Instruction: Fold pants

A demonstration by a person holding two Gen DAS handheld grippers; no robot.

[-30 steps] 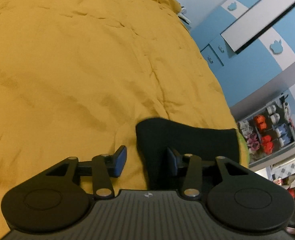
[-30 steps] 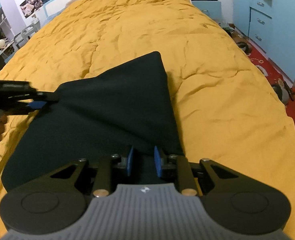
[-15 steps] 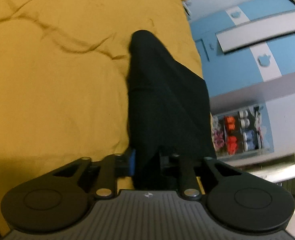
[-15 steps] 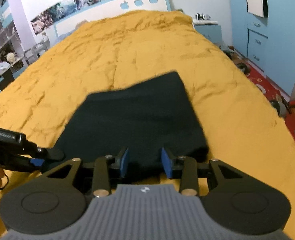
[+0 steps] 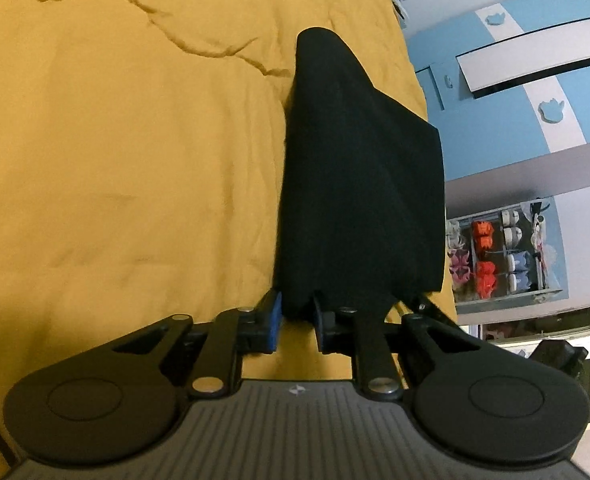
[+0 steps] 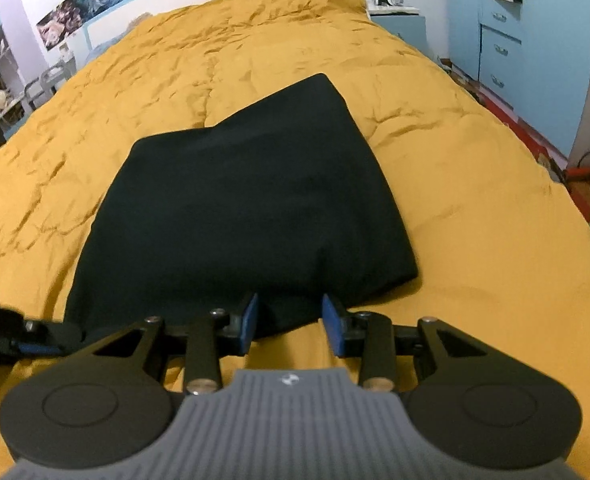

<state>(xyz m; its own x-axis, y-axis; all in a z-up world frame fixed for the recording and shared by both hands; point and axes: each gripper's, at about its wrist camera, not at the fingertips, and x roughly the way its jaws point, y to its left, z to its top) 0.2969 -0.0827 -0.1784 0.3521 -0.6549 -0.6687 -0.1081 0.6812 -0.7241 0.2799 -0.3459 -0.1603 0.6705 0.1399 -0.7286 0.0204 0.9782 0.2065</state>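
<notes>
Left gripper point(image 5: 297, 312) pinches the black pants' point(image 6: 247, 200) near corner — right gripper point(image 6: 289, 316) parted, straddling the hem.

We see the black pants point(image 6: 247, 208) folded into a thick, smooth, roughly rectangular bundle; they lie flat on the yellow bed cover point(image 6: 475, 184), near edge slightly bunched.
</notes>
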